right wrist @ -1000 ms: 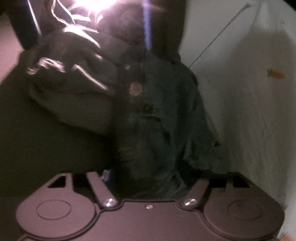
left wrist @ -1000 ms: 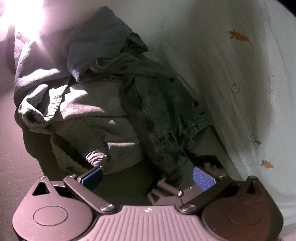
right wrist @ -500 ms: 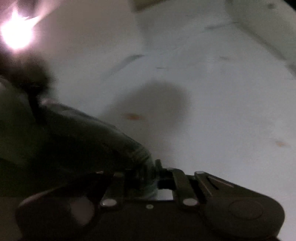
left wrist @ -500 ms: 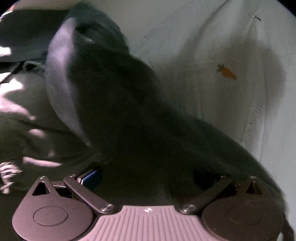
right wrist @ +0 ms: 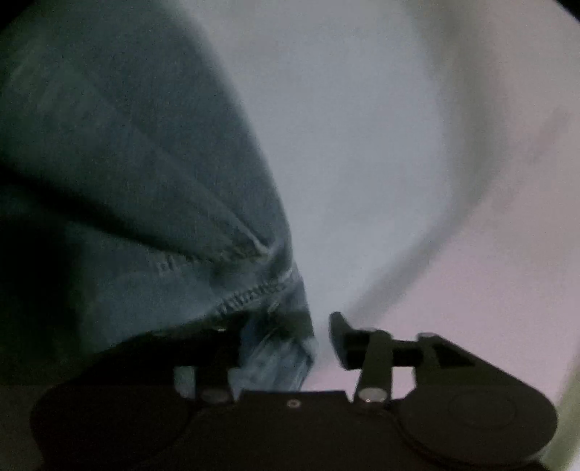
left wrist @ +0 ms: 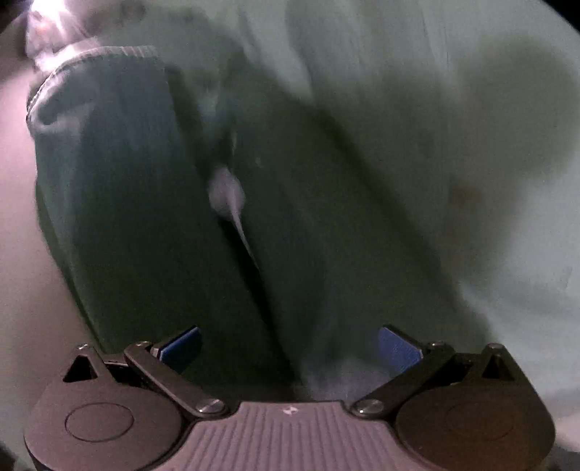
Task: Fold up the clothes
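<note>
Dark blue jeans (left wrist: 152, 217) fill the left wrist view, with a hem at the upper left and a pale patch near the middle. They stretch over a pale sheet (left wrist: 453, 108). My left gripper (left wrist: 290, 344) is open, its blue pads (left wrist: 398, 349) wide apart, with the denim running between them. In the right wrist view a stitched edge of the jeans (right wrist: 152, 203) bunches into my right gripper (right wrist: 320, 335). That gripper is shut on the cloth, with a narrow gap showing at the tips. Both views are blurred.
The pale sheet (right wrist: 355, 126) spreads behind the jeans in the right wrist view. A bright glare (left wrist: 47, 14) sits at the top left of the left wrist view. A dark curved band (right wrist: 417, 253) crosses the right wrist view; I cannot tell what it is.
The jeans have left the clothes pile and been drawn over the sheet. My right gripper closed on them and swung away. The pile is gone from both views.
</note>
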The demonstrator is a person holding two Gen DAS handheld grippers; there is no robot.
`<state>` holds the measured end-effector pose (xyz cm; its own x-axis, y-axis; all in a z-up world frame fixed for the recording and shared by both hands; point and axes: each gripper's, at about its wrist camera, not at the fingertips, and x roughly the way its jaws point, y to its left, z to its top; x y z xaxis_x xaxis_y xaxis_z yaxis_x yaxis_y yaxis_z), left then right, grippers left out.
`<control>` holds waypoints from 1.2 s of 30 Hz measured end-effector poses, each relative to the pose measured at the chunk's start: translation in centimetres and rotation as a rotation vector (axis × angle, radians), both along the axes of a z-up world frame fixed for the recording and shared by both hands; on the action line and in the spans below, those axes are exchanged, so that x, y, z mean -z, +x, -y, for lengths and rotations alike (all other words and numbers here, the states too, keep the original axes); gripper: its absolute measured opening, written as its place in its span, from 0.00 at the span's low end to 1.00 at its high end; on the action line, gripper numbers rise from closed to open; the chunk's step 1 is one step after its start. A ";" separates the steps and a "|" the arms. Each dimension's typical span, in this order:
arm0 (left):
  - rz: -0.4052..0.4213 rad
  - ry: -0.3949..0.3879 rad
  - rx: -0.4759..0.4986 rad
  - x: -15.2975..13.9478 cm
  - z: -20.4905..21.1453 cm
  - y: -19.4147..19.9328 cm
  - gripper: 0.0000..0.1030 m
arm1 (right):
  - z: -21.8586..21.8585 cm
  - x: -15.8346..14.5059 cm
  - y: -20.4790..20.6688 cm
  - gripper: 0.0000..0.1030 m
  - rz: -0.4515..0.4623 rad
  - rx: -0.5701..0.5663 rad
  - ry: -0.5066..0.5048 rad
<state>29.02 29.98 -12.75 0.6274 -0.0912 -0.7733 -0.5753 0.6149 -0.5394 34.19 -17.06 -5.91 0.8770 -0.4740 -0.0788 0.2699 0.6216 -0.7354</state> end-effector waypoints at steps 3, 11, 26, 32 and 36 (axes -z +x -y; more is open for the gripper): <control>-0.107 0.002 0.111 1.8 6.4 -1.1 0.99 | 7.1 6.9 -0.5 0.46 -0.347 0.129 0.372; -0.172 0.178 0.202 2.5 11.5 2.0 0.99 | 9.8 13.4 -2.8 0.62 -0.500 0.072 0.791; -0.410 0.365 0.036 8.3 0.3 15.7 0.99 | 19.5 15.6 4.2 0.80 -0.378 0.369 1.358; -0.369 0.321 0.108 7.4 1.7 17.2 0.97 | 18.3 15.0 5.2 0.82 -0.308 0.493 1.469; -0.430 0.351 0.160 7.8 3.5 17.4 0.97 | 17.2 14.4 4.8 0.82 -0.276 0.534 1.481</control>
